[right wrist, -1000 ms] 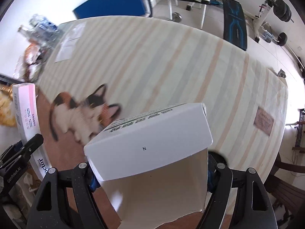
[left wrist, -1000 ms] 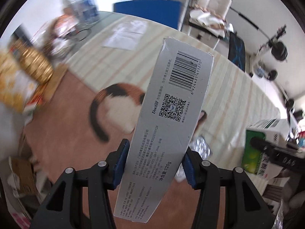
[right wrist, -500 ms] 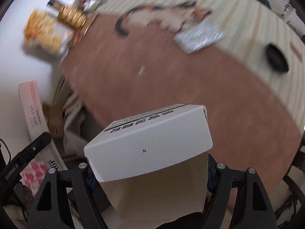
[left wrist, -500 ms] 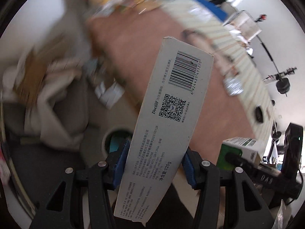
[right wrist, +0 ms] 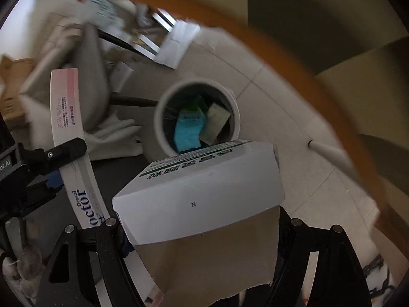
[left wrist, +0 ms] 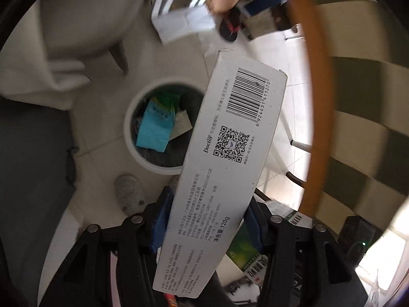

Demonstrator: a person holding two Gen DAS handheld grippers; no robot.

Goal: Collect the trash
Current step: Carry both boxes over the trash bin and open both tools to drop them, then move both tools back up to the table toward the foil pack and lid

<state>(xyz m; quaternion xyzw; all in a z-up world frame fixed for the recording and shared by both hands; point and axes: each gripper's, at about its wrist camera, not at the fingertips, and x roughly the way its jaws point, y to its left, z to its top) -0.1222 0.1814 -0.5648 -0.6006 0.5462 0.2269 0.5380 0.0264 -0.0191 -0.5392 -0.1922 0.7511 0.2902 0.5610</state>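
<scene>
Left wrist view: the left gripper [left wrist: 207, 220] clamps a long toothpaste box [left wrist: 225, 163] running up the centre; a round white bin [left wrist: 129, 138] with trash sits left of centre.

Right wrist view: the right gripper [right wrist: 202, 232] grips a white carton [right wrist: 202, 194] at lower centre, the bin [right wrist: 236, 117] just above it.

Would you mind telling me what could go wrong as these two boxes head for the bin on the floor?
1. The toothpaste box in the left hand-held gripper is long next to the round bin opening; released tilted, it may catch the rim and fall outside.
2. The white carton in the right hand-held gripper is bulky, and the bin already holds a blue packet, so it may sit proud or tip out.
3. Both boxes arriving together could collide.
</scene>
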